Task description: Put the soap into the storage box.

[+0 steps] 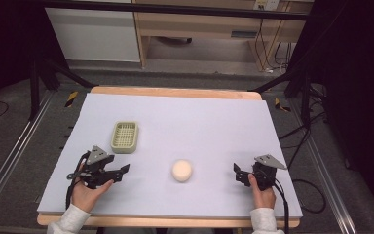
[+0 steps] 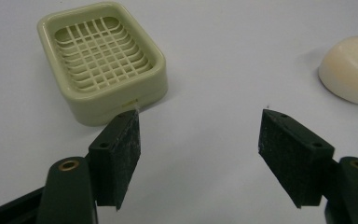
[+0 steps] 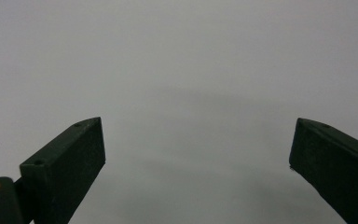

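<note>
Waiting over soap and dish, both tools empty

Looking down from the high view, I see the soap (image 1: 181,170) lying on the worktop (image 1: 199,122) between my left tool (image 1: 118,174) and right tool (image 1: 238,174), the soap dish (image 1: 125,136) beyond the left one. In the left gripper view, jaws gape wide, holding nothing; dish ahead-left, soap far right. In the right gripper view, jaws spread wide over bare worktop.
</note>
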